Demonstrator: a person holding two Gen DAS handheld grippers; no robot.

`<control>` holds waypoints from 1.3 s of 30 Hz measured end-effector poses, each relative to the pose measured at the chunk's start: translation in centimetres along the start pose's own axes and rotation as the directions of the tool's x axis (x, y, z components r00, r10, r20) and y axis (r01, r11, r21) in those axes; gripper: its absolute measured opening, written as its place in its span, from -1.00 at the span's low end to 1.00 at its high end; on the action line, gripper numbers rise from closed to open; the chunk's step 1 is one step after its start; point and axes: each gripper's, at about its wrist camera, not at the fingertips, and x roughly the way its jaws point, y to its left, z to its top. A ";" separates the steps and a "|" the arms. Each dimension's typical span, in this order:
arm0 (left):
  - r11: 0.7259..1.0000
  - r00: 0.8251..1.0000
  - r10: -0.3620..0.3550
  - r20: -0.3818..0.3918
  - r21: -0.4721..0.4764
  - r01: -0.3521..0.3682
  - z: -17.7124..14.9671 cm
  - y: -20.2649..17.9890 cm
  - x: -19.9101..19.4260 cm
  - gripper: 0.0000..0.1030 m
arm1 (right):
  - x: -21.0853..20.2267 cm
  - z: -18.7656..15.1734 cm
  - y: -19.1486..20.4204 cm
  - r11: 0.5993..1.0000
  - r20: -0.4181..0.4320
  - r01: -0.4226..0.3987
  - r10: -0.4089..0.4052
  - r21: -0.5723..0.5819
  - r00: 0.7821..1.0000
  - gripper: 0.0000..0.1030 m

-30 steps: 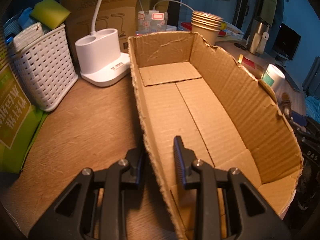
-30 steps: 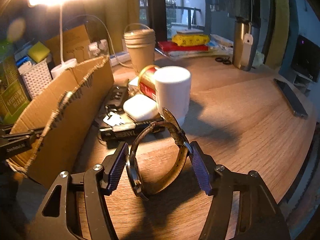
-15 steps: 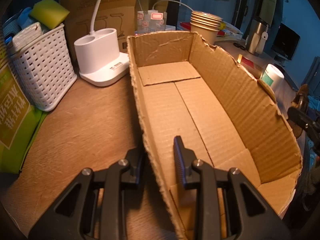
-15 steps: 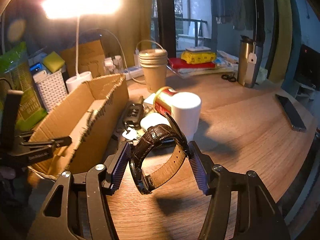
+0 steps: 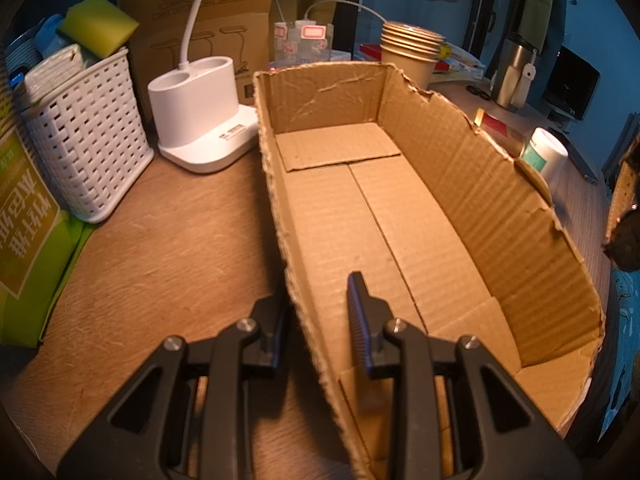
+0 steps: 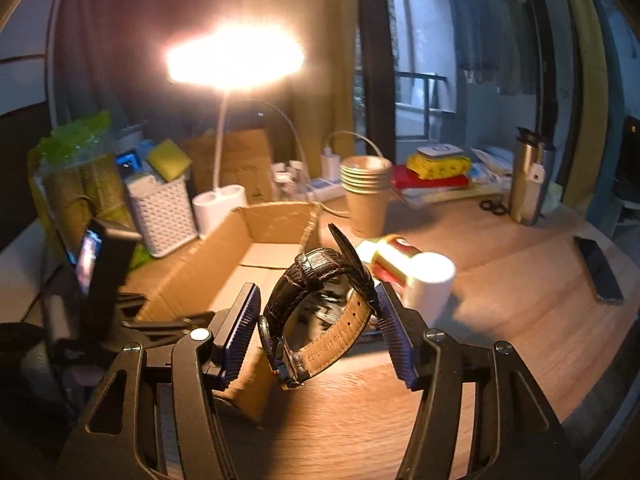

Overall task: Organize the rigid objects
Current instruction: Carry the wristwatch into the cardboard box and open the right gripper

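Note:
An open, empty cardboard box (image 5: 400,216) lies on the wooden desk. My left gripper (image 5: 316,300) is shut on the box's left wall, one finger outside and one inside. My right gripper (image 6: 316,308) is shut on a dark leather-strap wristwatch (image 6: 316,312) and holds it in the air above the desk, near the box's (image 6: 240,256) right front corner. The watch also shows at the right edge of the left wrist view (image 5: 626,208).
A white woven basket (image 5: 88,140), a white lamp base (image 5: 200,116) and a green packet (image 5: 24,216) stand left of the box. Stacked paper cups (image 6: 366,188), a red can (image 6: 394,256), a white cylinder (image 6: 430,284), a steel flask (image 6: 528,176) and a phone (image 6: 600,268) lie to its right.
My right gripper has lifted the watch off the desk and carried it up and left toward the box. The left gripper and the box have stayed in place.

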 end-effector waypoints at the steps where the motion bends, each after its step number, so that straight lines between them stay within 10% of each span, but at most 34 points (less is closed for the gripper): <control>1: 1.000 1.000 0.000 0.000 0.000 0.000 0.0 0.0 0.0 -0.44 | 0.0 0.1 0.3 1.000 0.002 -0.011 0.011 -0.004 1.000 0.21; 22: 1.000 1.000 -0.001 0.000 0.000 0.001 0.0 0.0 0.0 -0.43 | 4.5 -2.0 4.9 0.991 -0.162 -0.111 0.098 -0.074 0.982 0.24; 39: 1.000 1.000 -0.005 0.000 0.000 0.005 -0.2 -0.3 0.0 -0.42 | 3.4 -1.4 4.0 0.990 -0.119 -0.132 0.126 -0.044 0.985 0.35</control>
